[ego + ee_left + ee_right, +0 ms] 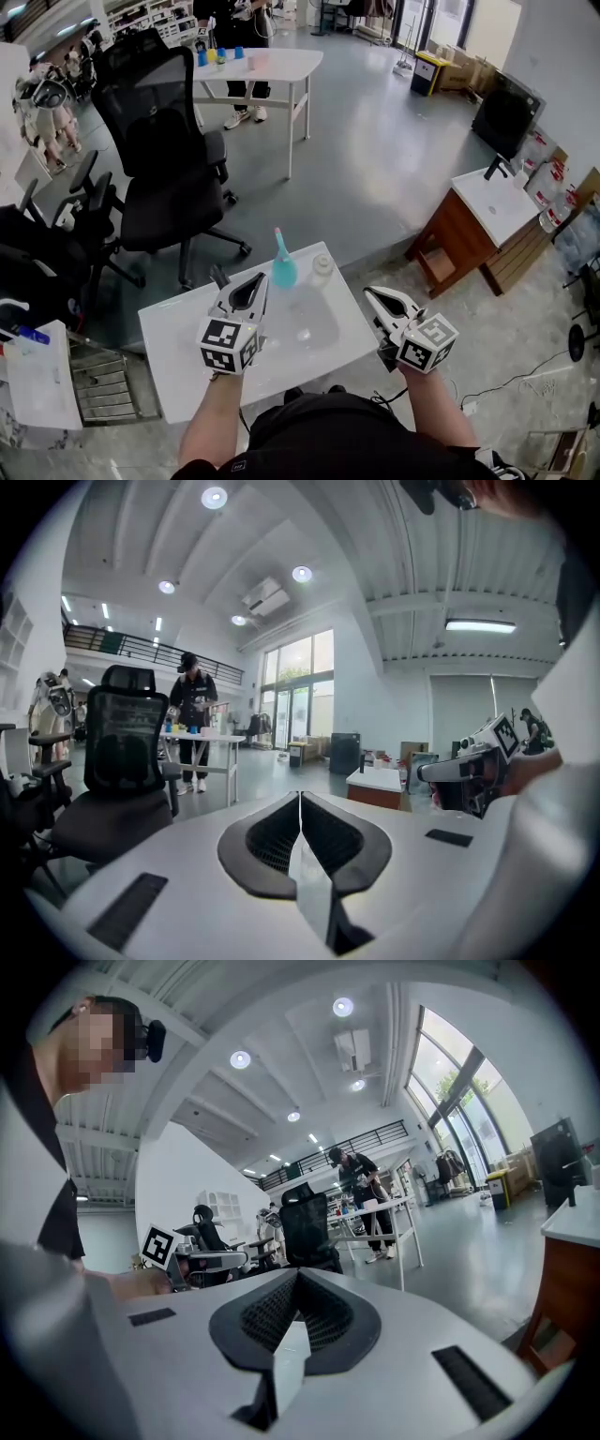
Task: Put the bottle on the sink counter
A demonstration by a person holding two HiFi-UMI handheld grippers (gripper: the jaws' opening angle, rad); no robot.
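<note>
A blue spray bottle [283,269] stands upright on the small white table [187,366], near its far edge. Just right of it stands a small pale bottle [322,269]. My left gripper [260,279] hovers over the table close to the left of the blue bottle, jaws shut and empty. Off the table's right edge is my right gripper [368,293], also shut on nothing. The sink counter [497,208], a white top with a black faucet on a wooden cabinet, stands far to the right. Neither gripper view shows the bottles.
A black office chair [159,141] stands behind the table on the left. Further back, a person stands by a white desk [272,64] with cups. A wire rack [103,380] sits at the left. Grey floor lies between table and sink.
</note>
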